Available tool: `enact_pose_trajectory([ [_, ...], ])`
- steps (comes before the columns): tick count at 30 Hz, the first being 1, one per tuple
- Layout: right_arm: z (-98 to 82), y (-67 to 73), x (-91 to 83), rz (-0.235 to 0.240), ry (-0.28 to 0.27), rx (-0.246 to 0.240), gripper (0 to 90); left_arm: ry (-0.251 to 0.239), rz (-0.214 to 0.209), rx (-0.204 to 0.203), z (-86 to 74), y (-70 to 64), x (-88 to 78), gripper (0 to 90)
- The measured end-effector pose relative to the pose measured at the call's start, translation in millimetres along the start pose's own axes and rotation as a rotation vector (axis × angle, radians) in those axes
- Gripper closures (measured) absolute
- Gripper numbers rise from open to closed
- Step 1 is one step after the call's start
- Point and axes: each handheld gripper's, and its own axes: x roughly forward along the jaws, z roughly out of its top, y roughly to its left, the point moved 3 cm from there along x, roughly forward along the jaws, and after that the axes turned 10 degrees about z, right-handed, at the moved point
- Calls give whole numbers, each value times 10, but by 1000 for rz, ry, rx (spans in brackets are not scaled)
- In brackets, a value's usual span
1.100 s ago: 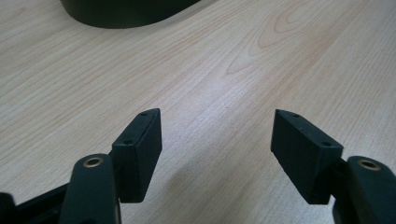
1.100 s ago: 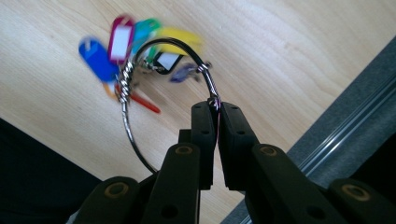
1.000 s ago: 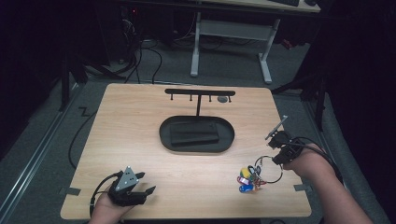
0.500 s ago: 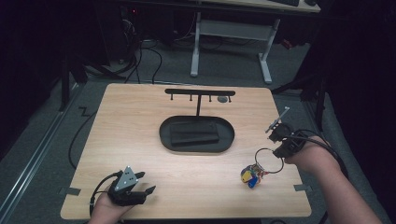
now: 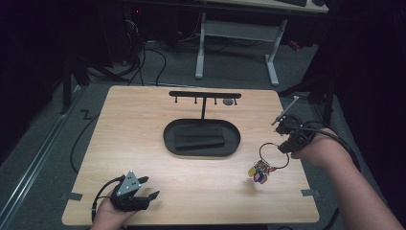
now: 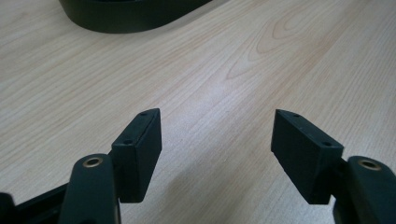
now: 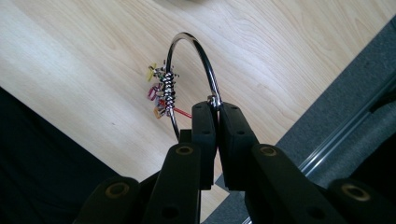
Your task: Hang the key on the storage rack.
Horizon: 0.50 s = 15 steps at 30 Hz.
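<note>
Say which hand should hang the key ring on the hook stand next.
Right. The right tool is already shut on the key ring, lifted off the table, nearer the hook stand. The left tool rests open at the near edge.

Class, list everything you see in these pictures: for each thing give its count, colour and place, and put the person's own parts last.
Table: one, light wood, centre.
Tray: one, black, oval, mid-table, with a dark flat block inside.
Hook rack: one, black, rising behind the tray.
Key ring: one, silver, with coloured tags, hanging above the table's right side.
Desk legs: white, beyond the table.
Left gripper: black, open, near edge.
Right gripper: black, shut on the key ring.
</note>
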Motion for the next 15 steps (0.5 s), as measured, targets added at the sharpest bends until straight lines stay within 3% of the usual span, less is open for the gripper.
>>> enact_pose_trajectory([
  [9,184,1,-13,50,-5,-1,861,2,-4,-6,-10,15,-6,339],
  [15,341,-25,-52,57,-10,1,865,-1,-2,-9,-20,42,-13,339],
])
